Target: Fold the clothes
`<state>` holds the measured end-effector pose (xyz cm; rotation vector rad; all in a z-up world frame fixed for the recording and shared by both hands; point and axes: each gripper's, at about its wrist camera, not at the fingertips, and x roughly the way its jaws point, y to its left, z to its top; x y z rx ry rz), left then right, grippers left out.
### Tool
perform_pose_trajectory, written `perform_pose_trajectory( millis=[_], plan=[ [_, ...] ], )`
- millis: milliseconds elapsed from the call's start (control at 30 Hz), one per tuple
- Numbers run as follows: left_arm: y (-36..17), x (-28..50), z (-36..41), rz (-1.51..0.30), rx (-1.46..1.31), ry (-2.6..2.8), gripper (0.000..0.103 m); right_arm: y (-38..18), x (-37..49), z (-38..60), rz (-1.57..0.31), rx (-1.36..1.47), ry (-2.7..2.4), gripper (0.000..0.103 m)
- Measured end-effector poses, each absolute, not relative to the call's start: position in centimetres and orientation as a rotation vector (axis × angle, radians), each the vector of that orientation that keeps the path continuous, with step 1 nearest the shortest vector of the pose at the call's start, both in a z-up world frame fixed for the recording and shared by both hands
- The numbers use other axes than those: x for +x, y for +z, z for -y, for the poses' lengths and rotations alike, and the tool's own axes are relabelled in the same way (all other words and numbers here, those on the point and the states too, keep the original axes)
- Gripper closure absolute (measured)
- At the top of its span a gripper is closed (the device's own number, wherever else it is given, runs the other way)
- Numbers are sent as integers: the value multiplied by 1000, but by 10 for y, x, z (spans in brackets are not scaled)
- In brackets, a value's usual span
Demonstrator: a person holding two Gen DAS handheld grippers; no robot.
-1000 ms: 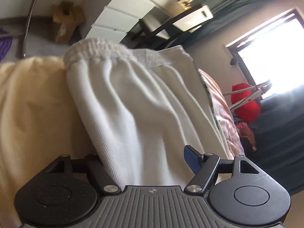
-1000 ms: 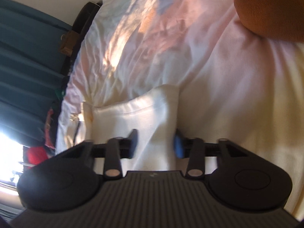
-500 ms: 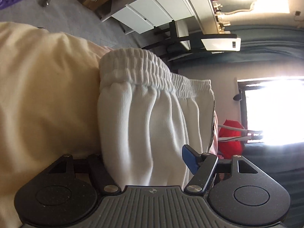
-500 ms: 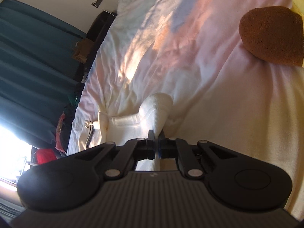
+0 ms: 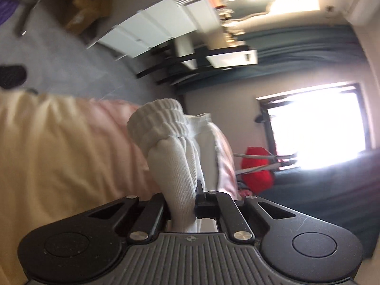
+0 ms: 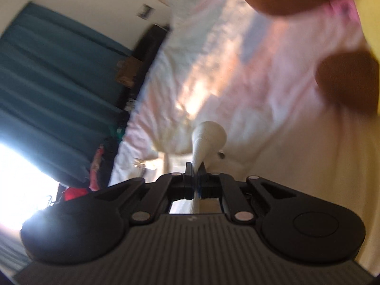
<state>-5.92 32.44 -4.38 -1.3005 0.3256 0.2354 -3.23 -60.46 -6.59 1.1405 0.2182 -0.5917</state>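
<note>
- The left gripper (image 5: 184, 204) has its jaws pinched on the white shorts (image 5: 175, 156), bunching the ribbed cloth just below the elastic waistband (image 5: 158, 121).
- The shorts rise off the bed (image 5: 59, 147) near its edge, where a cream cover gives way to a pink sheet (image 5: 114, 111).
- The right gripper (image 6: 196, 185) has its jaws nearly together on a thin fold of the same white cloth (image 6: 206, 140), which ends in a rounded bulge above the fingertips.
- More of the pale garment lies on the crumpled pink sheet (image 6: 261, 76) beyond the right gripper, patched with sunlight.
- Two brown cushions (image 6: 346, 80) sit toward the far side of the bed, next to something yellow (image 6: 365, 11) at the frame's corner.
- Beyond the bed's edge: grey floor (image 5: 59, 59), a white chest of drawers (image 5: 152, 30), a cardboard box (image 5: 87, 14) and a dark-framed shelf unit (image 5: 213, 57).
- A bright window (image 5: 318, 123) burns out the right of the left view; a red object (image 5: 256, 171) sits below it, with dark teal cloth (image 5: 332, 185) alongside.
- Teal curtains (image 6: 52, 83) fill the wall beside the bed in the right view.
- Both views are blurred.
</note>
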Motion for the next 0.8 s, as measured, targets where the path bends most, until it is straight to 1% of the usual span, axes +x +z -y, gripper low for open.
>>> perform_pose_trajectory(
  millis=[67,200,300,467,633,800],
  plan=[
    [-24,-54,-325,-306,-1286,207,99,-55,-33,604,-196,1119,-574,98],
    [9,-12,-321,-311,-1250,179,99,-34,-9,615,-189,1084,-558,98],
    [29,39,-313,-319,-1187,192,99,-15,29,620,-196,1028,-556,98],
    [46,149,-297,-359,-1085,260,98,7,126,623,-224,927,-586,98],
    [31,264,-283,-407,-1053,329,98,-2,239,622,-272,792,-629,98],
    [-7,369,-273,-482,-973,397,98,-43,338,617,-293,686,-679,98]
  ],
)
